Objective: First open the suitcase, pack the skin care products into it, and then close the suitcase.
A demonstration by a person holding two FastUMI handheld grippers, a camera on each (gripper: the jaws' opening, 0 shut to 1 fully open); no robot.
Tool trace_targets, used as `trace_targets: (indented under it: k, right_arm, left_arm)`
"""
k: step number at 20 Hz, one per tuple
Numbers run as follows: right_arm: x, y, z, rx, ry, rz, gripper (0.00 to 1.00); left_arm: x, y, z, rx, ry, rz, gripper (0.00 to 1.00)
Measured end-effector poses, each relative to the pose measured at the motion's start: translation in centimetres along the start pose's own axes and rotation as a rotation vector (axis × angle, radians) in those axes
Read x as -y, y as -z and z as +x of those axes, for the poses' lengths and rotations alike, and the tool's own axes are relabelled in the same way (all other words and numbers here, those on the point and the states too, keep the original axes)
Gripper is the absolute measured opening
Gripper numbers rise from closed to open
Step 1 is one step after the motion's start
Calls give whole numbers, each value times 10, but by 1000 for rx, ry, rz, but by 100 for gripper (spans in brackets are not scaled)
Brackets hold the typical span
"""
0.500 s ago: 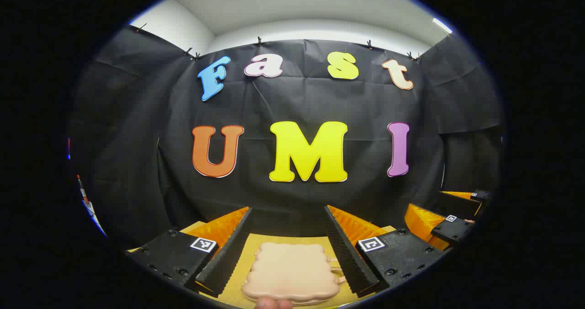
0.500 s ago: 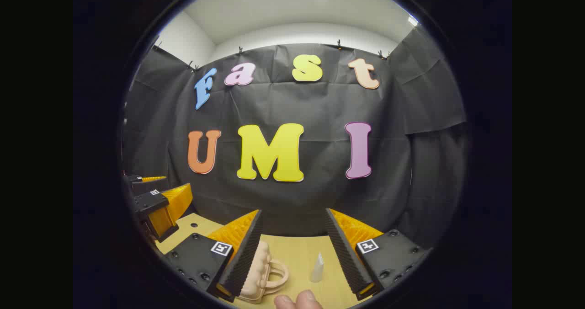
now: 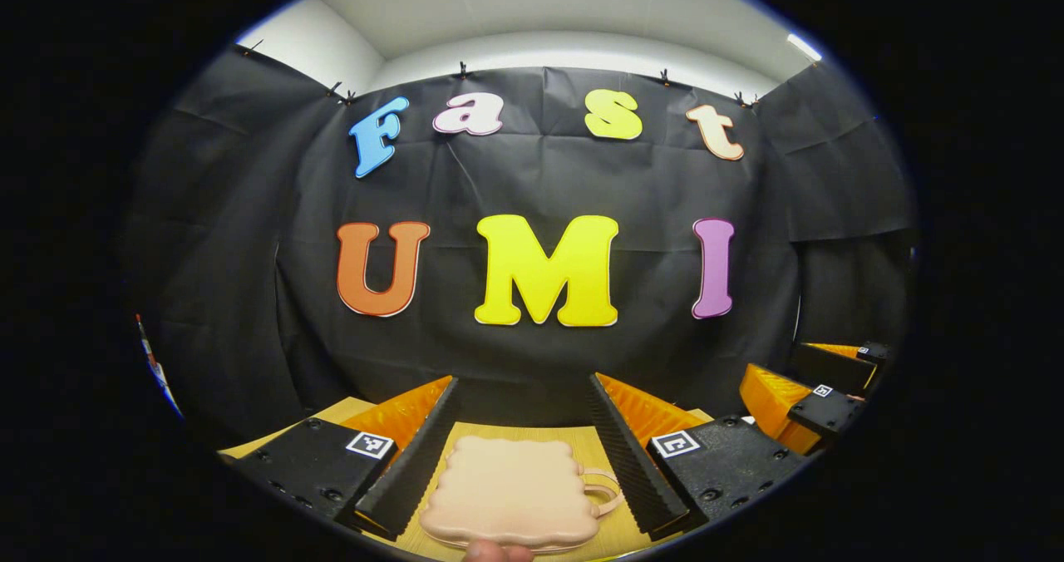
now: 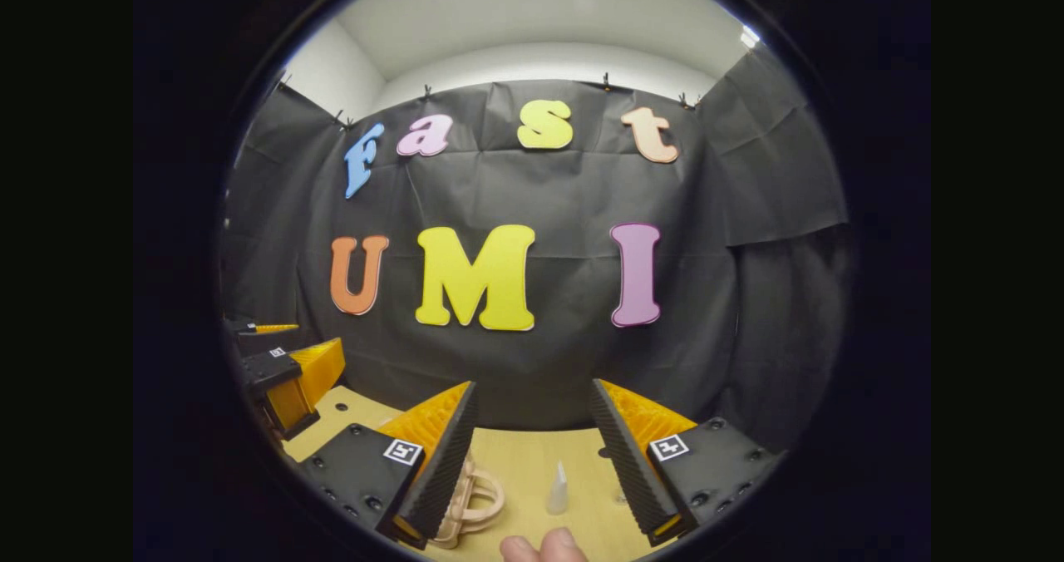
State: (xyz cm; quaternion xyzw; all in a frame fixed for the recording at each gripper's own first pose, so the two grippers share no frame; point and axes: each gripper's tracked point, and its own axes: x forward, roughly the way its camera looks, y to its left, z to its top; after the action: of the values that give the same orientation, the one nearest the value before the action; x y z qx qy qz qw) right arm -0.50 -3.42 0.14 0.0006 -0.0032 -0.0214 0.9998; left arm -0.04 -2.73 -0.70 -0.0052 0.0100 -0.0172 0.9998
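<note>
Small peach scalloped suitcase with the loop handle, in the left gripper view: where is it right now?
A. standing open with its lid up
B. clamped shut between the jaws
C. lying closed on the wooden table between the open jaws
C: the small peach scalloped suitcase lies flat and closed on the wooden table, the left gripper's jaws spread either side without touching it.

We see a pale peach-pink suitcase (image 3: 509, 494) with a scalloped outline, plain and unpatterned, and its loop handle (image 4: 478, 495) is the same soft peach. It lies on a light tan wooden table (image 4: 524, 462) with a faint grain. We make out a small skin care bottle (image 4: 557, 490) that is whitish and translucent. The booth's cloth wall (image 3: 540, 179) is matt black and creased. Above it we see a white ceiling (image 3: 540, 5) with bright white light panels.
</note>
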Motion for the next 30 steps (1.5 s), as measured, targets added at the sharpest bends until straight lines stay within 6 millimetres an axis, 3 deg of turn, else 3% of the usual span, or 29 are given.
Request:
trace_targets:
  k: [5, 11, 14, 15, 19, 24, 28, 30]
  right_arm:
    - [13, -1, 1, 0, 5, 4, 77]
    - [37, 15, 5, -31, 21, 9, 80]
    - [61, 30, 6, -57, 46, 0, 77]
    - [76, 40, 6, -75, 67, -5, 80]
    - [127, 62, 5, -112, 131, -41, 77]
    - [184, 85, 3, -149, 209, -47, 80]
    - [214, 100, 0, -178, 252, -37, 80]
    - [224, 104, -3, -180, 268, -33, 80]
  left_arm:
    - [10, -5, 0, 12, 2, 22, 96]
    - [24, 18, 10, -46, 27, 102, 96]
    - [43, 51, 19, -127, 82, 129, 96]
    - [53, 61, 24, -148, 104, 161, 97]
    - [84, 103, 35, -205, 170, 322, 100]
    - [123, 183, 41, -347, 274, 567, 99]
    - [134, 247, 46, -432, 327, 763, 99]
    - [131, 267, 50, -481, 322, 850, 98]
